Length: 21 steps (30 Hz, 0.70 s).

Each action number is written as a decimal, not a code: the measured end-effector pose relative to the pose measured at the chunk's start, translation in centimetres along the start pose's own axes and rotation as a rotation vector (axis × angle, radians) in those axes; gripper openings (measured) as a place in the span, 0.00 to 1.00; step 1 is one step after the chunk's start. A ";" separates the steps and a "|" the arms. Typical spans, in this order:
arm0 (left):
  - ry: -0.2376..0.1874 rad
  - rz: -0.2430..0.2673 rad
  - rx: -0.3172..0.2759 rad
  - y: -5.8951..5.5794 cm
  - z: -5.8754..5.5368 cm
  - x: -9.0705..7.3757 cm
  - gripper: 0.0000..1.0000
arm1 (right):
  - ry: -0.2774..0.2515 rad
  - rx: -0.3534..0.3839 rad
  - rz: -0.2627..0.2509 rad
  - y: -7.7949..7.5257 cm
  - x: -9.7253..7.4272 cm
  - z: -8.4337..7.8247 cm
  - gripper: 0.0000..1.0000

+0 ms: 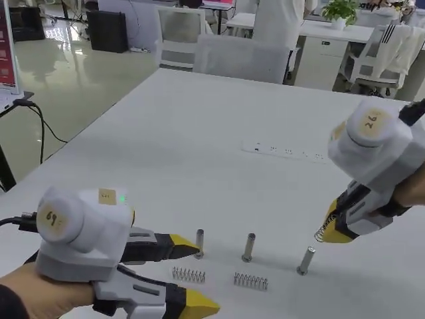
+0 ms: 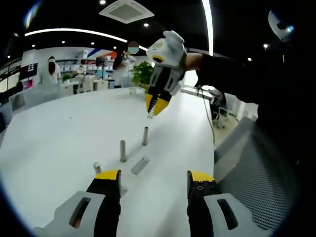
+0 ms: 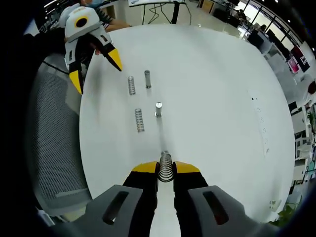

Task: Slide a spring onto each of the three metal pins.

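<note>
Head view: three polished steel cylindrical pins (image 1: 248, 246) stand on the white tabletop (image 1: 199, 133), two coiled wire springs (image 1: 251, 281) beside them (lying flat). Left gripper view: the yellow-tipped left gripper (image 2: 154, 177) gapes wide. Right gripper view: the right gripper (image 3: 166, 173) pinches a third coiled spring (image 3: 166, 164).

Bright, even indoor illumination. A curved ceiling strip light (image 2: 74, 31) and round downlights, visible in the left gripper view, light the white table (image 1: 199, 133). The metal pins (image 1: 248, 247) cast only faint, soft shadows on it. The polished floor (image 1: 73, 73) carries pale glare. The head view is sharp. Both gripper views curve straight lines strongly toward their edges.
</note>
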State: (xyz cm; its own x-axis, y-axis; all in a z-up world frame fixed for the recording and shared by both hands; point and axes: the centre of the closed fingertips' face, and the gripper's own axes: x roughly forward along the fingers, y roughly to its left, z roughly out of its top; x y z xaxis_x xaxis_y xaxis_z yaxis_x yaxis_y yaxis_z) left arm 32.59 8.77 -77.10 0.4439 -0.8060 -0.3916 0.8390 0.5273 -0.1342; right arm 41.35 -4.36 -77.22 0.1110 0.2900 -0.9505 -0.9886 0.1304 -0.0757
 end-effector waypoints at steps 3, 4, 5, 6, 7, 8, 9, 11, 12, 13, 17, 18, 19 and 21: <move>-0.007 0.016 0.000 0.3 0.2 -0.2 0.53 | 0.013 -0.004 0.009 0.0 0.6 -0.1 0.09; -0.009 0.021 0.000 0.4 0.2 -0.2 0.54 | 0.021 -0.003 0.011 -0.1 0.9 -0.2 0.09; -0.010 0.023 -0.001 0.5 0.2 -0.3 0.54 | 0.032 -0.007 0.009 -0.1 1.2 -0.3 0.09; -0.011 0.026 -0.002 0.5 0.2 -0.3 0.54 | 0.041 -0.011 0.007 -0.3 1.4 -0.5 0.09; -0.013 0.030 -0.001 0.6 0.2 -0.3 0.55 | 0.049 -0.015 0.004 -0.5 1.6 -0.6 0.09; -0.013 0.036 0.000 0.7 0.2 -0.4 0.56 | 0.058 -0.017 0.004 -0.5 1.8 -0.7 0.09; -0.015 0.040 -0.002 0.8 0.3 -0.4 0.57 | 0.063 -0.016 0.005 -0.4 1.9 -0.8 0.09; -0.021 0.047 -0.004 0.9 0.4 -0.5 0.57 | 0.067 -0.017 0.007 -0.4 2.0 -0.9 0.09; -0.022 0.053 -0.005 1.1 0.4 -0.6 0.58 | 0.069 -0.014 0.011 -0.3 2.0 -1.0 0.09; -0.022 0.057 -0.007 1.1 0.4 -0.6 0.60 | 0.070 -0.015 0.012 -0.2 2.1 -1.0 0.09; -0.025 0.066 -0.008 1.3 0.4 -0.7 0.62 | 0.071 -0.013 0.017 -0.3 2.4 -1.0 0.09; -0.025 0.067 -0.008 1.3 0.4 -0.7 0.62 | 0.071 -0.012 0.018 -0.3 2.4 -1.0 0.09; -0.026 0.068 -0.009 1.3 0.4 -0.8 0.62 | 0.075 -0.010 0.021 -0.3 2.6 -1.0 0.09; -0.025 0.069 -0.011 1.4 0.4 -0.8 0.62 | 0.079 -0.011 0.022 -0.2 2.8 -1.0 0.09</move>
State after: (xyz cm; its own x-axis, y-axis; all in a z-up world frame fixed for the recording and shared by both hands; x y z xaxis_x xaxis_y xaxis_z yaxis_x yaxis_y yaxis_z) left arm 33.52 10.00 -76.64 0.5081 -0.7743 -0.3773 0.8030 0.5843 -0.1177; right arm 41.78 -4.58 -80.14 0.0810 0.2165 -0.9729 -0.9918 0.1145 -0.0571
